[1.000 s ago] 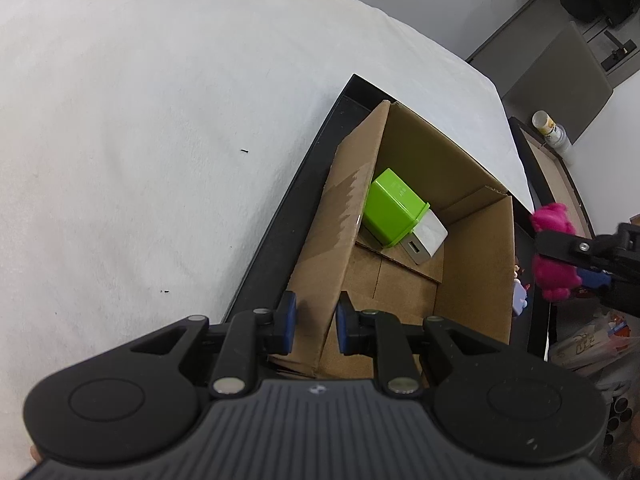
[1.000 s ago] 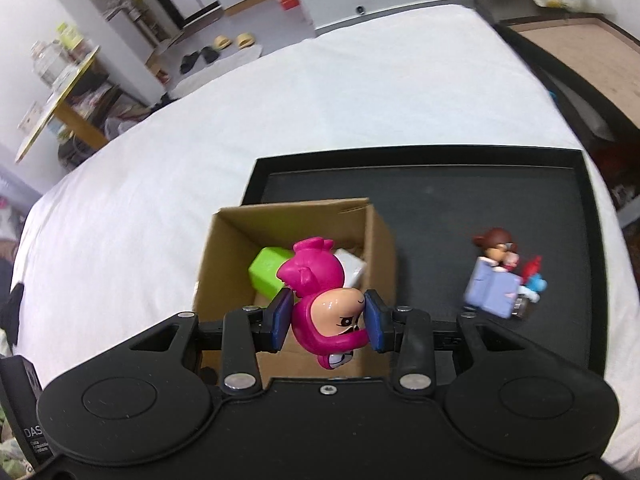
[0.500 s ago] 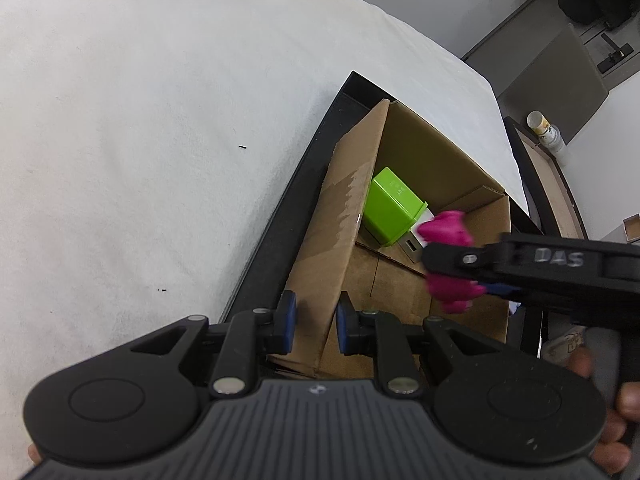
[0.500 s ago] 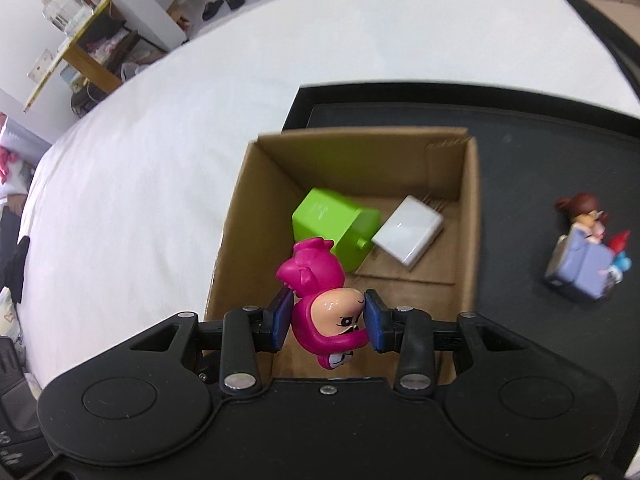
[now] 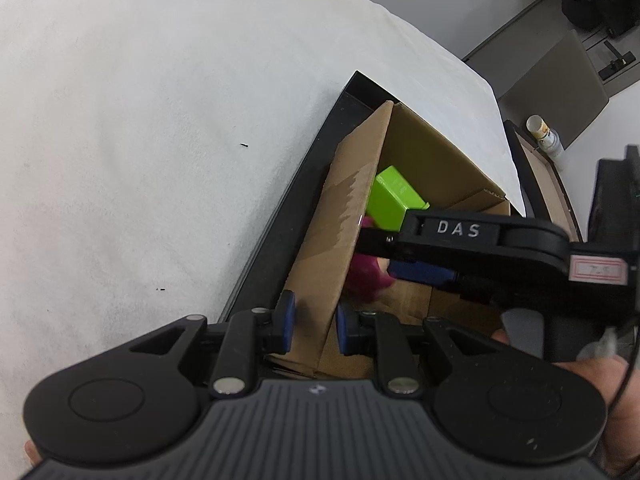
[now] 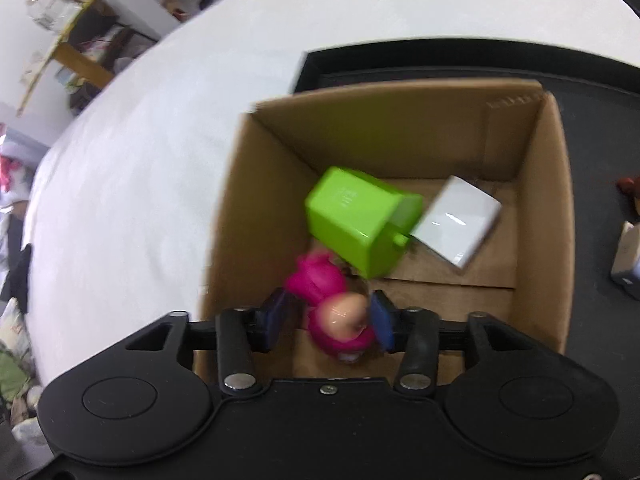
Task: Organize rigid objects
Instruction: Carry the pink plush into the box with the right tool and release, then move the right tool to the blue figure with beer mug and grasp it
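A cardboard box [image 6: 544, 240] stands on a black tray [image 6: 600, 80]. Inside it lie a lime-green plastic box [image 6: 360, 220] and a white block [image 6: 460, 220]. My right gripper [image 6: 330, 316] reaches down into the box and its jaws are opening. A pink toy figure [image 6: 340, 320] sits blurred between the pads, with a gap on its left side. My left gripper [image 5: 314, 324] is shut on the box's near wall [image 5: 332, 232]. In the left wrist view the right gripper's finger [image 5: 384, 240] crosses the box, half hiding the pink toy [image 5: 366, 276] and the green box [image 5: 392, 200].
A small toy figure set [image 6: 628, 256] stands on the tray at the right edge. White cloth [image 5: 140, 140] covers the table around the tray. Beyond the table's far side are a bottle [image 5: 540, 128] and dark furniture. A hand [image 5: 592, 372] holds the right gripper.
My right gripper has come down from above the box rim into the box with the pink toy, and its jaws have widened around it. The left gripper has kept still on the box wall.
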`<state>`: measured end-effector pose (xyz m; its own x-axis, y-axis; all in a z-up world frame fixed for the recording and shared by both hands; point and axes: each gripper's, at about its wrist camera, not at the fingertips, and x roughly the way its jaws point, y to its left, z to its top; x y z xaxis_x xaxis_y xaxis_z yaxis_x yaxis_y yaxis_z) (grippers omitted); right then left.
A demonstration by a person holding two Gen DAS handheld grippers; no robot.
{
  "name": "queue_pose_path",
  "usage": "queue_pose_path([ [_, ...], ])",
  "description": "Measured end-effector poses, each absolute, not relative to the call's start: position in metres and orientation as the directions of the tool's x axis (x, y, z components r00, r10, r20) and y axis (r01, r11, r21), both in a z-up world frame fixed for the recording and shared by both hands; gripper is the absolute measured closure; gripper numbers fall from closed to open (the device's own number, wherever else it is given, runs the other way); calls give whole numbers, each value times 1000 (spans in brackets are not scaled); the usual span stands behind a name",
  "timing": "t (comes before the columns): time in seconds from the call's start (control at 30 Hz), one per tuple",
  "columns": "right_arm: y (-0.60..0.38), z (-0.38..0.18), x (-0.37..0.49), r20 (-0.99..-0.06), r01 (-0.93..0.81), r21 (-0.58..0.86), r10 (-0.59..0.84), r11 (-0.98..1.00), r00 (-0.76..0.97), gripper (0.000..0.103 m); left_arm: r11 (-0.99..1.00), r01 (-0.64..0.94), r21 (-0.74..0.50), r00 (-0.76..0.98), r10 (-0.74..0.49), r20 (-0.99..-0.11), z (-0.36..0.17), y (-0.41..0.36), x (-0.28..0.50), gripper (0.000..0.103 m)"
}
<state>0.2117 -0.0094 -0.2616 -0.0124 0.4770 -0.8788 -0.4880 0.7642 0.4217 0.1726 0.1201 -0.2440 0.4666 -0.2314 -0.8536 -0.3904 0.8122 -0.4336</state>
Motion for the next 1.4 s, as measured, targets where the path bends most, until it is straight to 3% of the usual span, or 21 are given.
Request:
queue_pose_path([
  [0.43, -39, -231, 210, -851, -496, 454, 525, 740, 4, 55, 811, -397, -430, 468, -224, -855, -244, 119, 173, 84],
  [0.67, -51, -211, 215, -841, -500, 454, 540, 738, 33, 50, 813, -405, -418, 471, -206, -858, -242, 117, 173, 84],
  [1.1, -96, -178, 225, -832, -497, 424, 543, 757, 117, 27, 823, -411, -392, 468, -178, -865, -238, 112, 174, 84],
  [1.4, -138, -161, 242, -823, -461, 405, 534, 790, 191, 20, 825, -419, -380, 464, -166, -870, -237, 109, 175, 84],
])
